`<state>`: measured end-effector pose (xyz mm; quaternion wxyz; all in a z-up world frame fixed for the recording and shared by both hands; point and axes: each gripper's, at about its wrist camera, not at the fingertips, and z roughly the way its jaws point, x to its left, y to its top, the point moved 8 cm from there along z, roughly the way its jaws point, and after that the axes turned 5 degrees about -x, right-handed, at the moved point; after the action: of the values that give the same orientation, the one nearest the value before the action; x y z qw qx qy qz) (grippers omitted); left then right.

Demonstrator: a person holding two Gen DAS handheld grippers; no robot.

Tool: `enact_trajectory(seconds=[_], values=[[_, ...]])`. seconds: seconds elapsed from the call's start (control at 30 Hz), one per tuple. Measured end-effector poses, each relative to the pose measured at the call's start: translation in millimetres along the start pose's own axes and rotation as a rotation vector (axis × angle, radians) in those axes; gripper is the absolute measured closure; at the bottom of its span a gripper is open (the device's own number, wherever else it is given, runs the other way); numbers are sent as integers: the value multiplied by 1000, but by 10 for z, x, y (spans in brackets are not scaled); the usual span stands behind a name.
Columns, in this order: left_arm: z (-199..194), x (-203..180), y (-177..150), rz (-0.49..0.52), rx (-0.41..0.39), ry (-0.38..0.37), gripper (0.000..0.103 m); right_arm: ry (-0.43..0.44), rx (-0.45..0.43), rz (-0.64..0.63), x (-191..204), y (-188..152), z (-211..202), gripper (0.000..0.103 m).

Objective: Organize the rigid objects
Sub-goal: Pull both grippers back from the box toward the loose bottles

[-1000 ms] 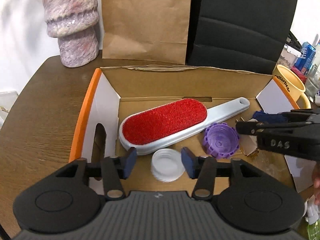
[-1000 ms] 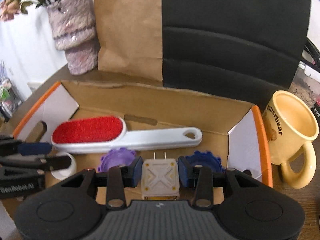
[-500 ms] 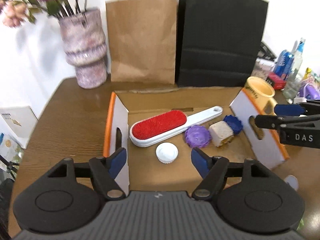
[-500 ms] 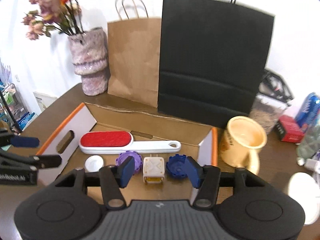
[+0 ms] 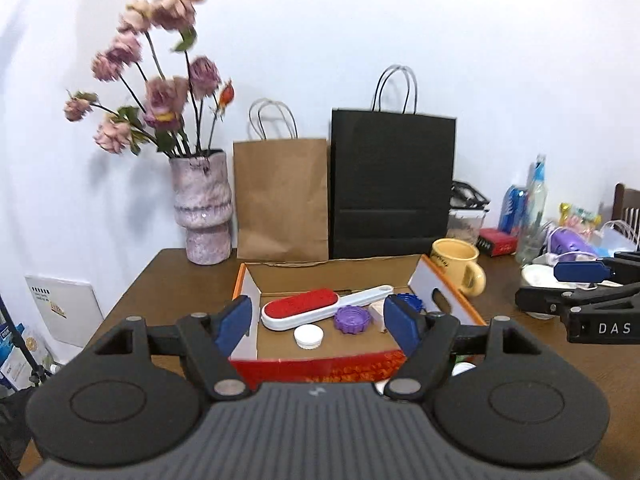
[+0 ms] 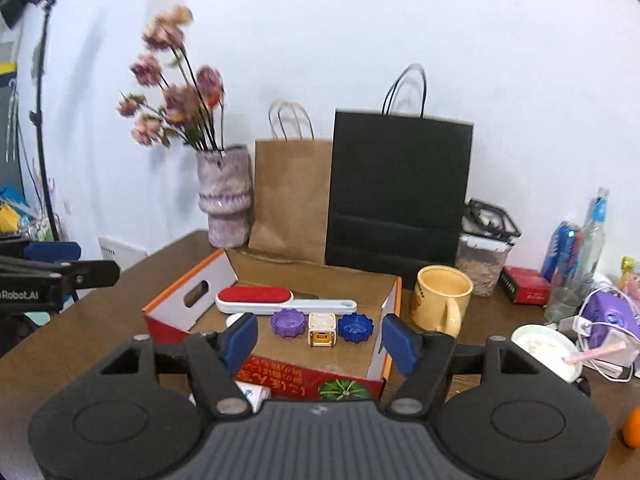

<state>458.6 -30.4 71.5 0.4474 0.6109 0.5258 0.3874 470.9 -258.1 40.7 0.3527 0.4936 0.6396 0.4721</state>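
An open cardboard box [image 5: 444, 294] [image 6: 182, 304] sits on the wooden table. In it lie a red-and-white lint brush [image 5: 320, 305] [image 6: 264, 299], a white cap [image 5: 308, 336], a purple cap [image 5: 353, 319] [image 6: 289, 322], a white plug cube [image 6: 321, 329] and a blue cap [image 6: 355, 327]. My left gripper [image 5: 318, 326] is open and empty, held back above the box's near side. My right gripper [image 6: 320, 338] is open and empty, also pulled back from the box.
A yellow mug [image 6: 440, 298] stands right of the box. A flower vase [image 5: 204, 208], a brown paper bag [image 5: 282, 196] and a black bag [image 5: 392, 184] stand behind. A bowl [image 6: 546, 350], bottles and clutter fill the right side of the table.
Both grippers opened and drew back and up from the box. The right one let go of the plug cube, which now lies between the purple and blue caps.
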Motion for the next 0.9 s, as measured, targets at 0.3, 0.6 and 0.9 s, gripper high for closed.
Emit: enact_trajectory(seconds=[0.3, 0.6, 0.9], values=[[-1020, -175, -300, 3, -169, -14, 26, -32, -150, 26, 113, -431, -903, 35], [-1927, -189, -922, 7, -228, 16, 22, -36, -200, -4, 499, -1126, -1850, 24], [-2318, -278, -1608, 0, -139, -5, 19, -86, -153, 112, 628, -1892, -2344, 19]])
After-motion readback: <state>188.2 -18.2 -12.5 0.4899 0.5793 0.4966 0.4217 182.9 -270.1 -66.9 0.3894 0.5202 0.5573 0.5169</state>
